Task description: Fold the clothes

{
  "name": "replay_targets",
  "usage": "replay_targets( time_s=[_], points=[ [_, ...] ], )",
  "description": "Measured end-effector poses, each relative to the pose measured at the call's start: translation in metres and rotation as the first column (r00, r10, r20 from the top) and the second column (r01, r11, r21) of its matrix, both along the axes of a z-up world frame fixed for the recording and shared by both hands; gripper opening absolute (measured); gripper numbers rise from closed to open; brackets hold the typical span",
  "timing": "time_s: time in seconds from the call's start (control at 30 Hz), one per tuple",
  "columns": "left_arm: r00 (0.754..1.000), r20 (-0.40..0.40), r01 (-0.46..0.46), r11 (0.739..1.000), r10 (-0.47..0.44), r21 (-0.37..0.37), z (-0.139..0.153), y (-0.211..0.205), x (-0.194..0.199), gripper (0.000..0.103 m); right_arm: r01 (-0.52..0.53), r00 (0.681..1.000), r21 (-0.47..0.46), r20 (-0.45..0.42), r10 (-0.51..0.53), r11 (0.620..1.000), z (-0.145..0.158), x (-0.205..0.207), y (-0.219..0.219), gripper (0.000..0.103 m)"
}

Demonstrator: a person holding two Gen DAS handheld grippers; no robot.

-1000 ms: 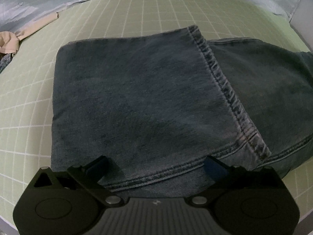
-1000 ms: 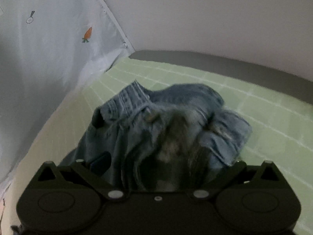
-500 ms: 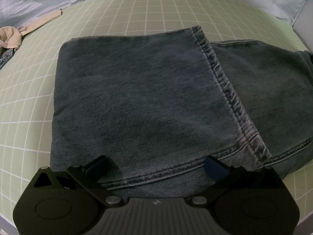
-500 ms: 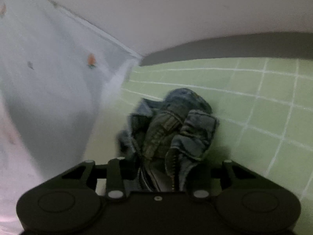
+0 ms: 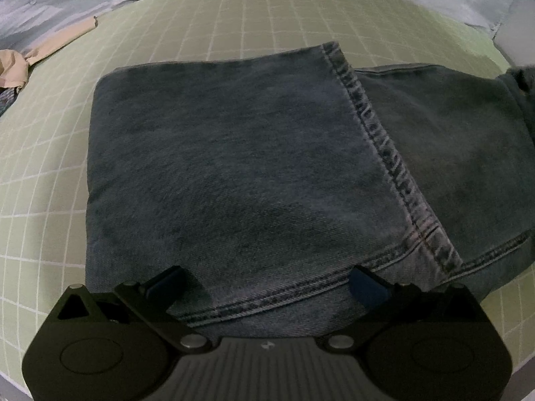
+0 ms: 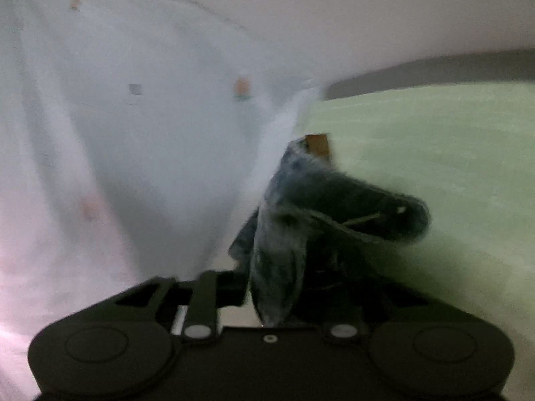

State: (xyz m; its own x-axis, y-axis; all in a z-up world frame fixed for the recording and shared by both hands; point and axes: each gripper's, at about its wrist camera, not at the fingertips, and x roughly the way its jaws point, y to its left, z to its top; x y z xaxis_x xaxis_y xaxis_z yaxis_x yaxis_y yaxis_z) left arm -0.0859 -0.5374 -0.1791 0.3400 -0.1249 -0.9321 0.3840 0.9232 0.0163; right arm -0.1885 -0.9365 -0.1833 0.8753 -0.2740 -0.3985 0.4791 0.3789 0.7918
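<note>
The jeans lie folded on a green sheet with a white grid, which covers what looks like a bed. In the left wrist view the folded denim makes a wide, flat shape, and its long axis runs from left to right across the picture. A folded-over leg lies on top, and its stitched hem runs as a slanted line from the upper middle down to the lower right; under it another layer of denim goes on to the right edge. The left gripper hovers at the near edge of the jeans with its fingers spread wide apart, one on each side of the near seam, and they grasp nothing. Whether the tips touch the cloth, I cannot tell. In the right wrist view, which is blurred, the right gripper has its fingers clenched on a bunched part of the jeans. This bunch rises up from between the fingers and points away from the camera, with a small brown label at its far end. A pale blue fabric with small carrot prints fills the left side of this view, and it also lies along the far edge of the bed in the left view. A beige cloth lies at the far left, well apart from the jeans.
</note>
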Motion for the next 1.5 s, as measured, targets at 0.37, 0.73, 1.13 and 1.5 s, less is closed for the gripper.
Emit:
replay_targets(
  time_s=[0.37, 0.73, 1.13, 1.5],
  points=[
    [1.0, 0.015, -0.003, 1.0, 0.003, -0.001, -0.004, -0.002, 0.0, 0.103, 0.106, 0.953, 0.013, -0.287, -0.098, 0.994, -0.043, -0.025, -0.015, 0.103],
    [1.0, 0.013, -0.024, 1.0, 0.024, 0.003, -0.007, 0.0, -0.002, 0.103, 0.109, 0.968, -0.012, -0.227, -0.109, 0.994, -0.046, 0.025, -0.065, 0.103],
    [0.991, 0.013, -0.137, 0.988, 0.137, 0.065, 0.0, -0.004, -0.002, 0.103, 0.024, 0.912, 0.581, 0.321, -0.256, 0.813, -0.09, -0.021, -0.068, 0.039],
    [0.977, 0.079, -0.205, 0.976, 0.199, 0.08, 0.016, 0.041, 0.013, 0.103, -0.231, 0.822, 0.549, 0.551, -0.141, 0.803, -0.045, -0.003, 0.003, 0.038]
  ],
)
